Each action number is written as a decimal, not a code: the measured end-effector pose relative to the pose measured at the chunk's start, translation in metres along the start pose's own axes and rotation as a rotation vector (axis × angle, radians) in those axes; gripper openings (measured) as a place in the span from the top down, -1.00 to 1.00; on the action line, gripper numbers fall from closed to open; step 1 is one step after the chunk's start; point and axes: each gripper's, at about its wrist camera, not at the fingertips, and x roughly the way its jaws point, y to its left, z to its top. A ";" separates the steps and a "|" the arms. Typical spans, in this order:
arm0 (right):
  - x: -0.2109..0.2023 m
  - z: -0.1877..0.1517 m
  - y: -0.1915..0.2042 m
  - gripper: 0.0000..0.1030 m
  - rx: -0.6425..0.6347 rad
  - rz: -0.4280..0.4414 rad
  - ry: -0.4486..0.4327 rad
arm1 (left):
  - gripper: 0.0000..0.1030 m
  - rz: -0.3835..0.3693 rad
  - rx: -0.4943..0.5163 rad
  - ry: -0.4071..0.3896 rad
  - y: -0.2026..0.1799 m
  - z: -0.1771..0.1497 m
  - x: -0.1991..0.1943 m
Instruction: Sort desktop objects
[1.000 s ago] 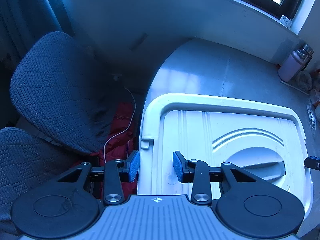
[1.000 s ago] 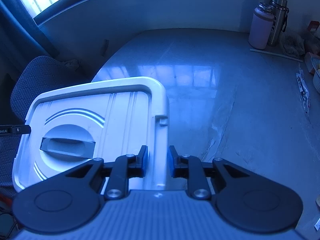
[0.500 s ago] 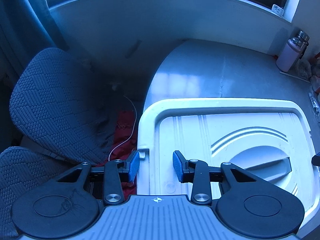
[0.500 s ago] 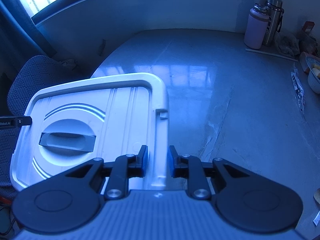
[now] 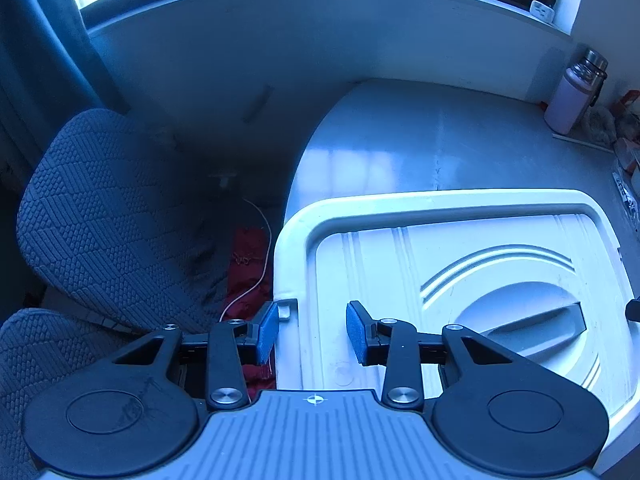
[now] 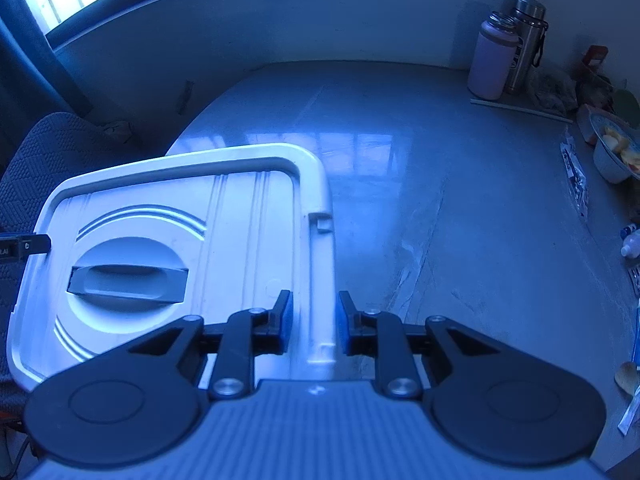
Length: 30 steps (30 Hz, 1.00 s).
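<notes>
White lid (image 5: 460, 264) rim sits between the spread left gripper (image 5: 312, 330) and in the clenched right gripper (image 6: 314, 316).

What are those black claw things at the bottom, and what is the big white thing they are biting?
Those are two grabbing tools a person holds, one per hand, each with a camera looking along its jaws. One picture comes from the left gripper, the other from the right gripper. The big white thing is a plastic box lid with a grey handle, lying on a grey table. Each gripper straddles one lid edge; the right one pinches its rim, while the left's jaws are still apart. Far back stand two drink bottles, and a bowl of food sits at the right.
</notes>
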 end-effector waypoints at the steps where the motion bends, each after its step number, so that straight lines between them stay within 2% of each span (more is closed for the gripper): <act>1: 0.000 -0.001 0.001 0.45 0.001 -0.003 -0.004 | 0.24 -0.001 0.003 -0.004 0.000 0.000 0.000; 5: -0.002 -0.006 0.005 0.34 0.014 -0.027 -0.023 | 0.20 0.001 0.006 -0.020 -0.001 -0.002 -0.001; 6: -0.002 -0.006 0.004 0.28 0.023 -0.031 -0.025 | 0.13 -0.003 0.003 -0.022 0.000 -0.001 0.000; 8: -0.004 -0.005 0.002 0.25 0.051 -0.035 -0.024 | 0.13 -0.025 -0.017 -0.029 0.003 0.001 -0.005; 9: -0.007 -0.006 0.002 0.25 0.066 -0.033 -0.037 | 0.13 -0.024 -0.033 -0.047 0.005 0.000 -0.012; 11: -0.023 -0.011 0.004 0.24 0.071 -0.019 -0.094 | 0.09 -0.010 -0.062 -0.139 0.009 -0.005 -0.035; 14: -0.044 -0.025 0.013 0.12 0.043 0.004 -0.139 | -0.29 0.003 -0.089 -0.241 0.011 -0.020 -0.068; 20: -0.069 -0.070 0.031 -0.03 -0.023 0.015 -0.205 | -0.36 0.006 -0.064 -0.394 -0.010 -0.083 -0.115; 22: -0.077 -0.092 0.038 -0.18 -0.038 0.007 -0.239 | -0.38 0.019 -0.056 -0.432 -0.021 -0.113 -0.124; 25: -0.085 -0.125 0.048 -0.29 -0.054 -0.003 -0.280 | -0.50 0.044 -0.038 -0.479 -0.040 -0.162 -0.133; 30: -0.083 -0.183 0.060 -0.39 -0.033 -0.008 -0.338 | -0.52 0.084 0.033 -0.558 -0.074 -0.232 -0.141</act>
